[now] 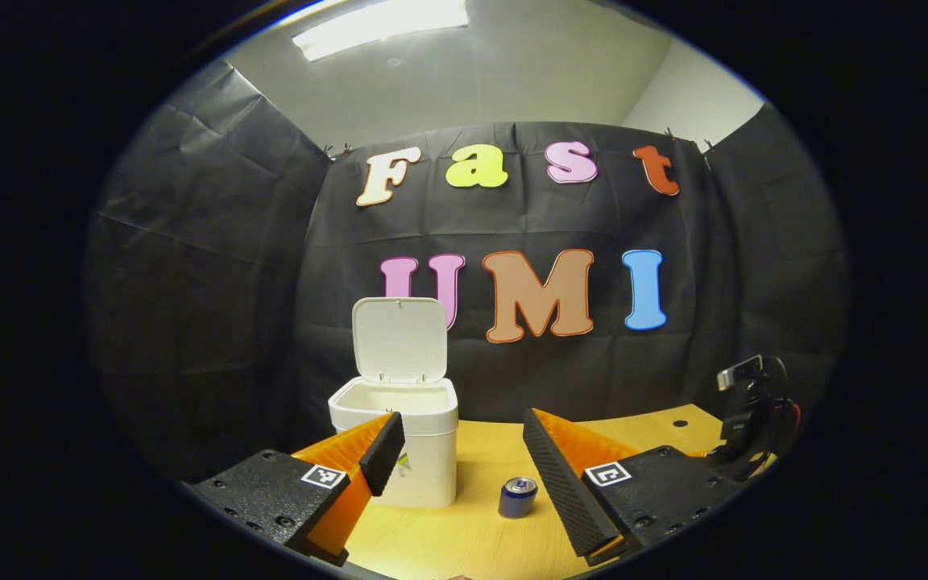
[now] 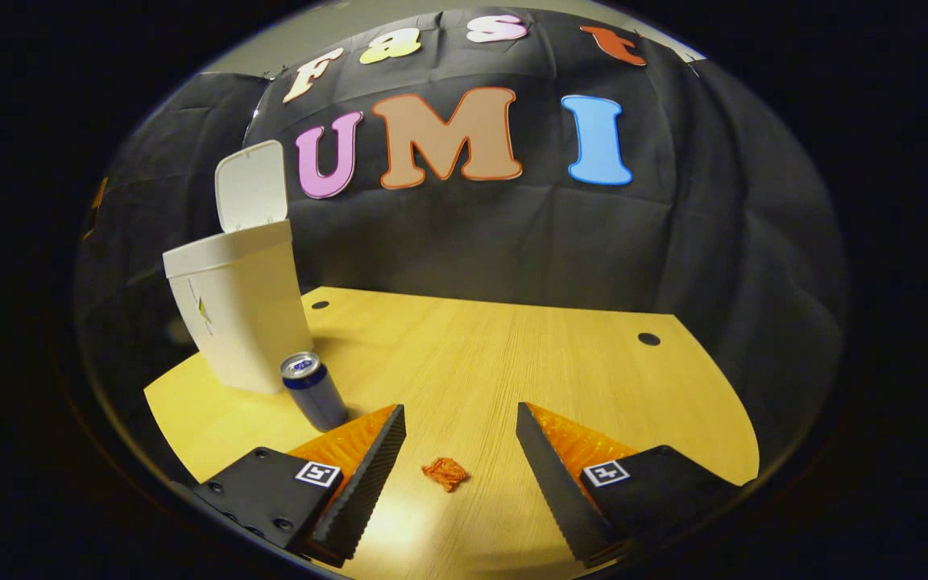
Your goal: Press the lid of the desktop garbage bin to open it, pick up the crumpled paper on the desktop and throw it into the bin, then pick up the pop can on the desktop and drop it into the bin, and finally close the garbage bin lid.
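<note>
bin (image 2: 238,322) lid (image 2: 252,187) flipped up, pop can (image 2: 315,391) right beside it, crumpled paper (image 2: 445,473) on desk between wide-open, empty right gripper (image 2: 461,425) fingers, left gripper (image 1: 464,435) also spread, holding nothing

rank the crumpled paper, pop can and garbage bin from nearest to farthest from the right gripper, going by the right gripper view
1. Crumpled paper: on the desktop between the open fingers of the right gripper.
2. Pop can: upright, just beyond the left-hand finger in this view.
3. Garbage bin: behind the can at far left, its lid standing open.
</note>
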The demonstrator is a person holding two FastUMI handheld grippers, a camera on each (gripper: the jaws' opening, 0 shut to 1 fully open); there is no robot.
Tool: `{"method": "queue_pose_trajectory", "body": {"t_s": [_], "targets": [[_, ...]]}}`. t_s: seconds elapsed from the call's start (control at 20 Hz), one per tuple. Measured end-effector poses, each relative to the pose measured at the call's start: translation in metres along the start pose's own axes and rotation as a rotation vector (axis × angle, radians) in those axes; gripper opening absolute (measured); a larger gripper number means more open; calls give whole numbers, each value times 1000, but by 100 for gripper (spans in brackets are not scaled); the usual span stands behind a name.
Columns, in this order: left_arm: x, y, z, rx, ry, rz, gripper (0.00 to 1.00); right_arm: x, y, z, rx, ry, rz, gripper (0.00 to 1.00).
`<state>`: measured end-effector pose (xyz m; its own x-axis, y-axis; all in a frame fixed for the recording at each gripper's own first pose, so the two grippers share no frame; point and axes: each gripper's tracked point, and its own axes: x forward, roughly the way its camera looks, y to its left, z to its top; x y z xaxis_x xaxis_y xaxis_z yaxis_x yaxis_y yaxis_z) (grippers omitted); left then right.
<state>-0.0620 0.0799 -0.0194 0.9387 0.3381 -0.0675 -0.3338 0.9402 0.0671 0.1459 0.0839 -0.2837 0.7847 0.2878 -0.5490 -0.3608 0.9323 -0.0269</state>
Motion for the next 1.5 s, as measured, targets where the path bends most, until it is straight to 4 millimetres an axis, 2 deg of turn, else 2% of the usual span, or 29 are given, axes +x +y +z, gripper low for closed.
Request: {"method": "queue_pose_trajectory", "body": {"t_s": [0.15, 0.4, 0.75, 0.85, 0.95, 1.0, 1.05, 1.15, 1.25, 1.35, 1.5], "targets": [[-7, 1, -8, 7, 20, 25, 92, 22, 6, -24, -24, 71, 25, 84], [-16, 5, -17, 24, 52, 63, 92, 52, 15, -74, -92, 210, 44, 85], [-23, 8, -26, 30, 88, 95, 92, 72, 15, -106, -158, 300, 64, 76], [-25, 9, -27, 43, 92, 99, 92, 71, 13, -102, -156, 282, 79, 67], [-25, 8, -27, 51, 96, 99, 92, 76, 17, -103, -145, 283, 109, 50], [-26, 6, -28, 53, 99, 98, 92, 79, 18, -103, -137, 283, 114, 46], [-26, 4, -27, 55, 98, 96, 92, 79, 17, -103, -134, 280, 117, 29], [-25, -2, -27, 61, 95, 85, 92, 74, 17, -97, -126, 255, 135, 36], [-22, -9, -27, 69, 95, 74, 93, 63, 13, -77, -112, 198, 156, 33], [-19, -19, -26, 62, 90, 60, 92, 44, 15, -51, -97, 131, 186, 33], [-12, -31, -23, 46, 73, 40, 92, 6, 25, 5, -61, -1, 239, 34]]}}
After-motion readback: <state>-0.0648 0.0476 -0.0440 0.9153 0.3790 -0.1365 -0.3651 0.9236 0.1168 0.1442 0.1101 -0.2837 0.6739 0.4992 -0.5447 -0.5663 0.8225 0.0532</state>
